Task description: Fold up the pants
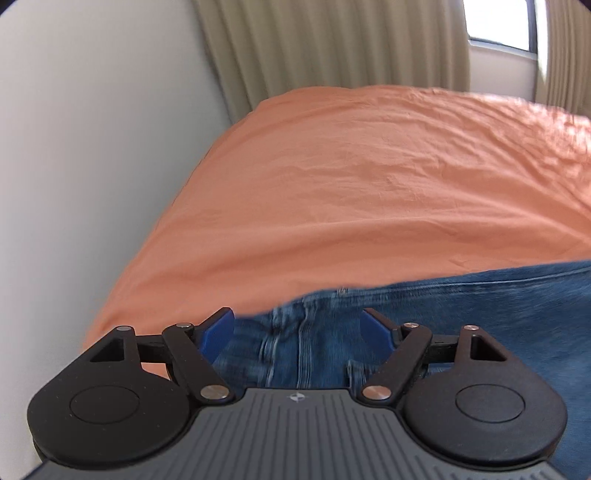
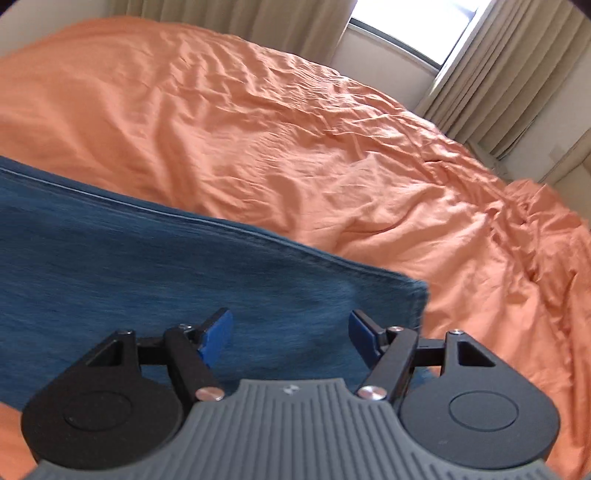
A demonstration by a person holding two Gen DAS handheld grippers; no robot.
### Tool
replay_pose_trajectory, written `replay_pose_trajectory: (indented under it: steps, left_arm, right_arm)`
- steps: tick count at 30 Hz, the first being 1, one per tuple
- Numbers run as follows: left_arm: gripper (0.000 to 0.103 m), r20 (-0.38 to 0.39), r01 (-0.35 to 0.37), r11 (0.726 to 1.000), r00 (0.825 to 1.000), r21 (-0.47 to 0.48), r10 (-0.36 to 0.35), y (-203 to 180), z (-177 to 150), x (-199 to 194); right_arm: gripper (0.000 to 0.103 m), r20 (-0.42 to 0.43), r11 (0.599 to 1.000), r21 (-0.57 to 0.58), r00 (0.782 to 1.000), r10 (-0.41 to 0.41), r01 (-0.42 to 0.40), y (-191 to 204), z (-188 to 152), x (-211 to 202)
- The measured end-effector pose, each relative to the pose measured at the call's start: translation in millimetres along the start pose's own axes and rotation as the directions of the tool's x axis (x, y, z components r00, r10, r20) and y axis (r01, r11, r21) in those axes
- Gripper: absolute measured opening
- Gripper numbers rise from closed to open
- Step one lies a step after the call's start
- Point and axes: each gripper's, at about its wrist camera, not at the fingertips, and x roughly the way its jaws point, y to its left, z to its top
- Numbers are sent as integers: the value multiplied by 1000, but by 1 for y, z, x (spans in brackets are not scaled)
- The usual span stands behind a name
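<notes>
Blue denim pants [image 1: 461,314] lie flat on an orange bed sheet [image 1: 351,177]. In the left wrist view my left gripper [image 1: 297,326] is open, its blue pads [image 1: 218,332] spread over the waist and fly seam end. In the right wrist view the pants [image 2: 166,266] stretch to the left and my right gripper [image 2: 291,330] is open over the leg, close to the hem end [image 2: 417,299]. Neither gripper holds cloth.
The orange sheet [image 2: 332,129] covers the whole bed and is wrinkled toward the right. A white wall [image 1: 74,147] runs along the bed's left side. Beige curtains [image 1: 332,44] and a window [image 2: 417,26] stand behind the bed.
</notes>
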Motion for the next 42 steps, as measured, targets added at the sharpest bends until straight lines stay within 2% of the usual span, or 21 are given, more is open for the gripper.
replay_pose_trajectory:
  steps: [4, 5, 7, 10, 12, 15, 17, 19, 20, 21, 22, 23, 24, 27, 30, 31, 32, 35, 38, 40, 42]
  left_arm:
    - [90, -8, 87, 970, 996, -226, -91, 56, -39, -23]
    - [90, 0, 102, 957, 994, -272, -106, 68, -51, -26]
    - [90, 14, 142, 908, 989, -394, -149, 94, -81, -29]
    - [90, 58, 226, 770, 969, -597, -240, 121, -126, -13]
    - [90, 113, 286, 632, 947, -720, -299, 133, -155, 6]
    - [87, 205, 336, 468, 929, -817, -309, 139, -182, 36]
    - [84, 265, 375, 393, 914, -839, -307, 140, -189, 52]
    - [74, 288, 384, 356, 912, -852, -293, 140, -188, 67]
    - [63, 285, 380, 353, 913, -855, -293, 139, -185, 73]
    - [49, 263, 357, 369, 923, -858, -281, 139, -179, 74]
    - [41, 241, 333, 407, 934, -850, -263, 137, -171, 72]
    - [28, 223, 311, 455, 946, -834, -237, 136, -161, 66]
    - [18, 224, 307, 486, 949, -818, -222, 137, -151, 58]
    - [17, 247, 314, 562, 949, -765, -194, 140, -130, 31]
    - [17, 202, 235, 702, 970, -672, -132, 127, -114, 26]
    - [17, 176, 204, 724, 978, -659, -116, 125, -114, 33]
    - [17, 137, 167, 739, 985, -653, -102, 124, -118, 43]
    - [17, 58, 96, 755, 995, -649, -77, 119, -131, 71]
    - [19, 39, 60, 784, 998, -618, -45, 108, -125, 74]
    - [25, 23, 25, 817, 1000, -577, -15, 100, -115, 67]
    - [37, 17, -13, 851, 1000, -524, 26, 97, -110, 50]
  right_arm:
    - [66, 57, 988, 68, 989, 135, -139, 56, -28, -31]
    - [66, 72, 981, 88, 983, 168, -174, 71, -35, -37]
    - [66, 93, 962, 127, 969, 231, -241, 99, -49, -45]
    - [66, 100, 935, 181, 951, 292, -306, 137, -66, -48]
    - [65, 99, 916, 227, 944, 316, -331, 155, -74, -48]
    - [64, 87, 908, 262, 946, 314, -325, 171, -78, -51]
    - [64, 85, 917, 258, 952, 293, -305, 172, -78, -57]
    - [64, 87, 927, 254, 961, 264, -277, 170, -79, -66]
    - [64, 85, 931, 259, 966, 243, -257, 164, -79, -68]
    - [64, 83, 933, 268, 971, 226, -240, 157, -79, -72]
    - [64, 81, 934, 277, 974, 212, -227, 153, -80, -74]
    - [64, 78, 935, 287, 977, 197, -211, 149, -81, -76]
    - [64, 76, 935, 294, 980, 182, -196, 142, -83, -79]
    - [64, 68, 940, 308, 989, 134, -148, 125, -89, -86]
    - [64, 52, 932, 343, 993, 104, -115, 104, -96, -91]
    - [63, 49, 927, 359, 994, 100, -110, 99, -98, -92]
    - [63, 46, 919, 380, 994, 97, -107, 90, -101, -93]
    - [63, 50, 891, 444, 995, 85, -99, 61, -110, -97]
    - [62, 70, 848, 520, 995, 74, -100, 29, -123, -103]
    - [61, 87, 807, 581, 993, 74, -111, 5, -132, -104]
    - [60, 109, 751, 647, 991, 76, -129, -22, -143, -103]
